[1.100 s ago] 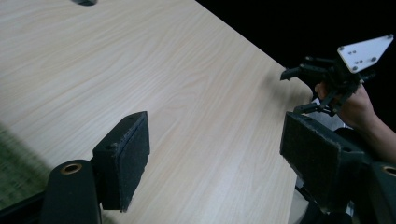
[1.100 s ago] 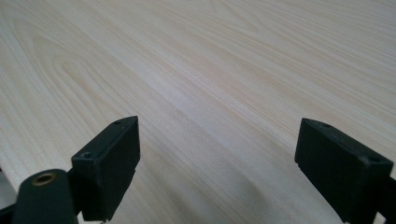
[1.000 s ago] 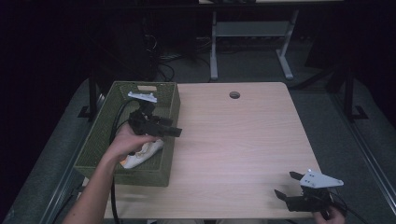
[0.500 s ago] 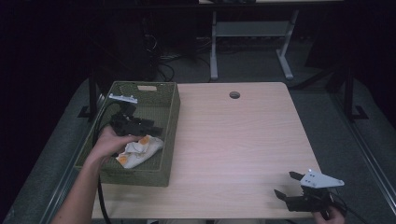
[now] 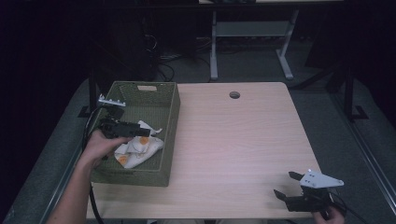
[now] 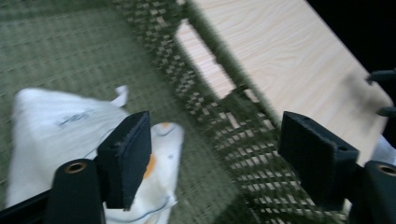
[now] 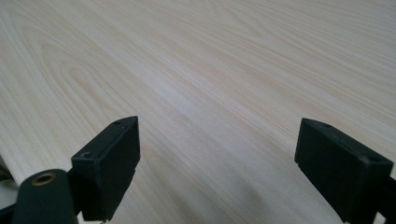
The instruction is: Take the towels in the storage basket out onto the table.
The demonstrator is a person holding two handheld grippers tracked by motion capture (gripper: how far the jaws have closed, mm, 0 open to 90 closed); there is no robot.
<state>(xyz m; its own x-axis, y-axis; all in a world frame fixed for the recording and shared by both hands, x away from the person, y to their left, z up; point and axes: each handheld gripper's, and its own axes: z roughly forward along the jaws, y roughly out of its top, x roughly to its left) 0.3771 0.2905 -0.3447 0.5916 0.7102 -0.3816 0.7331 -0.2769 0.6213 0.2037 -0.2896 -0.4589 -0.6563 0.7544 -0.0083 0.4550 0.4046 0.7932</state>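
Observation:
A white cloth with orange spots [image 5: 138, 148] lies crumpled on the floor of a green woven basket [image 5: 169, 121] at the table's left. My left gripper [image 5: 144, 132] hovers over the cloth inside the basket, open and holding nothing. In the left gripper view the cloth [image 6: 51, 126] lies below and left of the left gripper [image 6: 219, 158], and the basket wall [image 6: 219, 116] runs ahead. My right gripper [image 5: 285, 184] rests open near the table's front right corner. In the right gripper view, bare wood lies between the jaws of the right gripper [image 7: 218, 161].
The light wooden table [image 5: 243, 135] has a round cable hole [image 5: 234, 94] near its far edge. Beyond it stands a white desk frame [image 5: 247, 42] on a dark floor. The other gripper's tips [image 6: 384, 93] show at the right edge of the left gripper view.
My left hand and gripper have drawn back leftward across the basket, uncovering the cloth, which stays on the basket floor. The right gripper has not moved.

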